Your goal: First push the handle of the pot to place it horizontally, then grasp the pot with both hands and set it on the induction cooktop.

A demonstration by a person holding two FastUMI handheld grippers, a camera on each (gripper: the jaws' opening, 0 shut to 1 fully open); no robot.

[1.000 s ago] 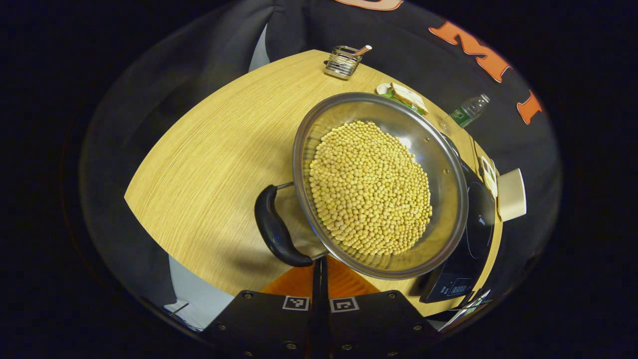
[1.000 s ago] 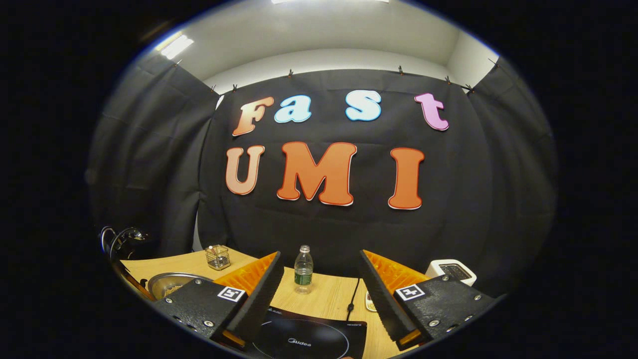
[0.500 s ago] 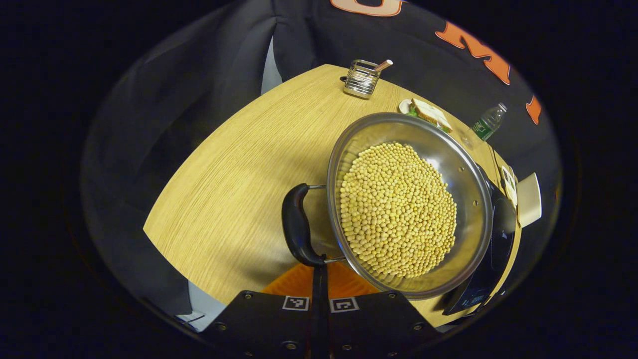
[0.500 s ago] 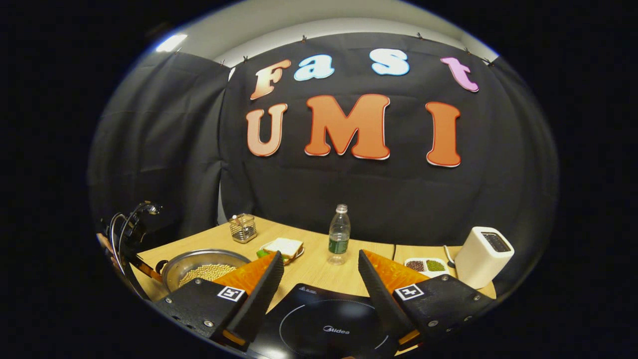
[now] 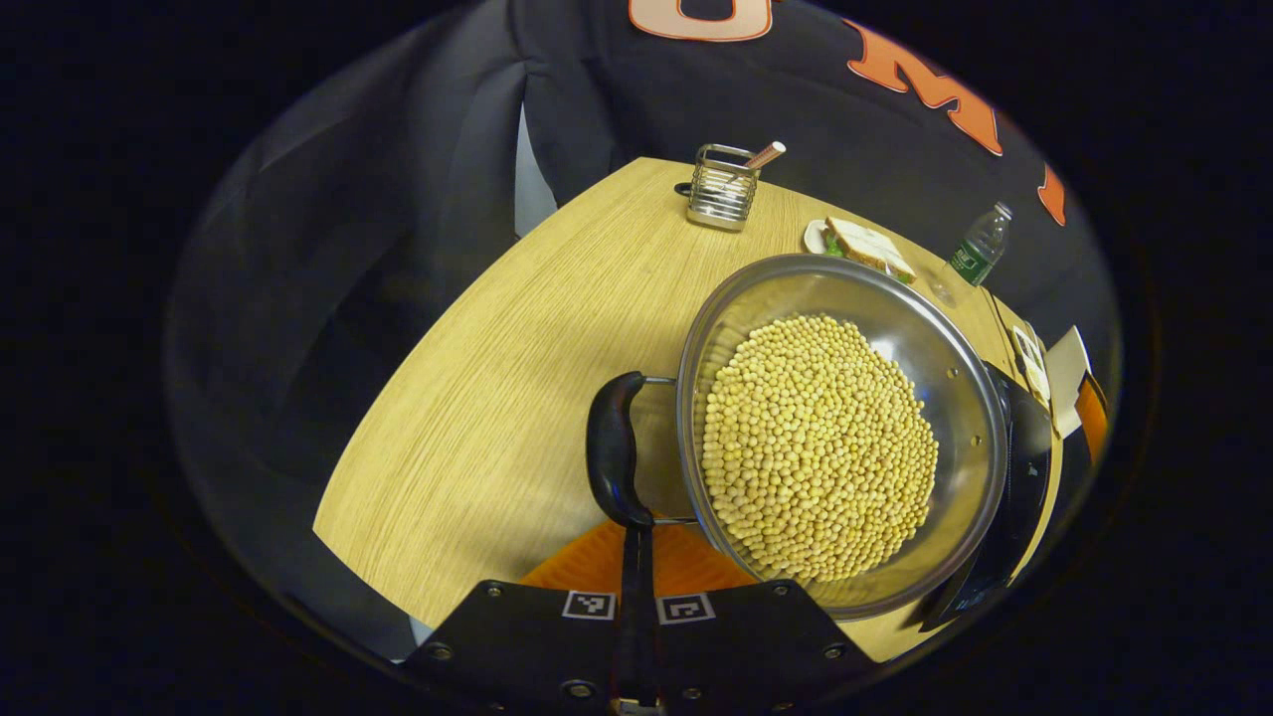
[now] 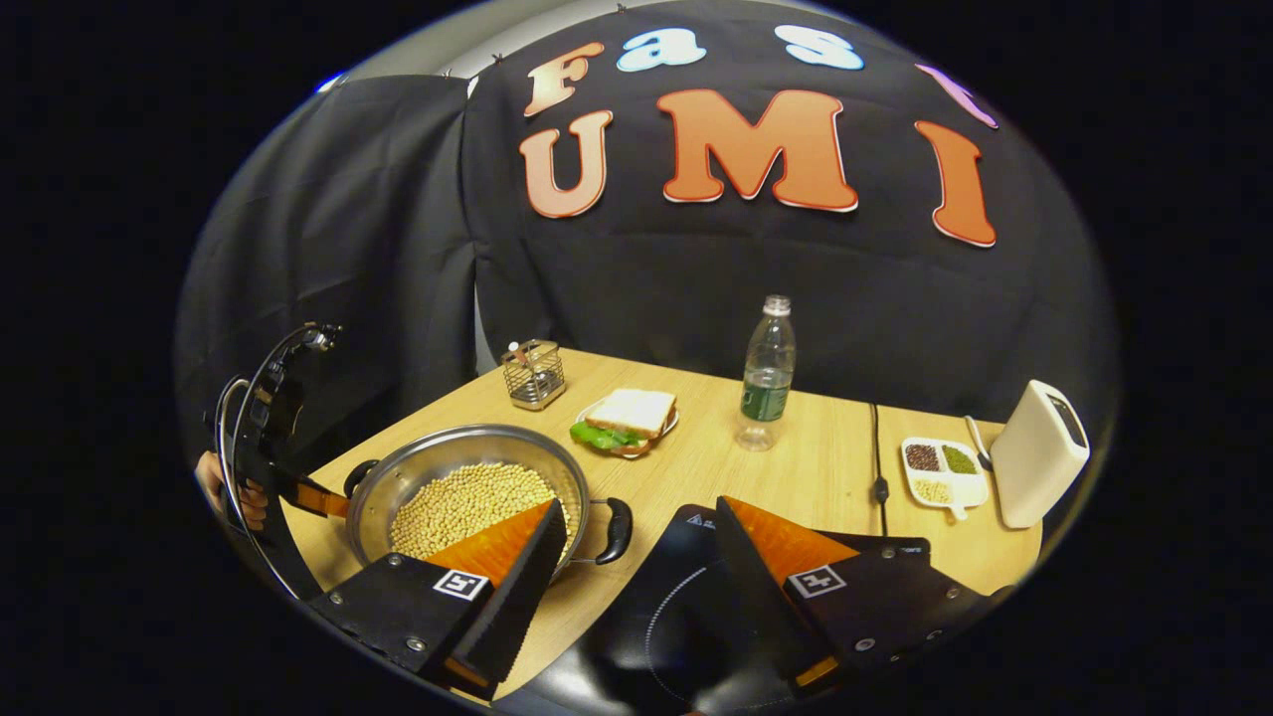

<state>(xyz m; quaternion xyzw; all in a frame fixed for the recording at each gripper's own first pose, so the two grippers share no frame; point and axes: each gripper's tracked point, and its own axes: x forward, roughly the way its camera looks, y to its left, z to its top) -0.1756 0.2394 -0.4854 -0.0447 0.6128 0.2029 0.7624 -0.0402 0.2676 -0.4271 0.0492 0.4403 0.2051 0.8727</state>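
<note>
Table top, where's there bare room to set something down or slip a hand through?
The widest bare wood on the table lies left of the pot, up to the wire holder. A smaller patch sits between the water bottle and the divided dish, crossed by a cable. It is crowded around the sandwich plate and the cooktop.

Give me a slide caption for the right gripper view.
Open right tongs hover above the cooktop, beside a pot of beans on the table.
</note>
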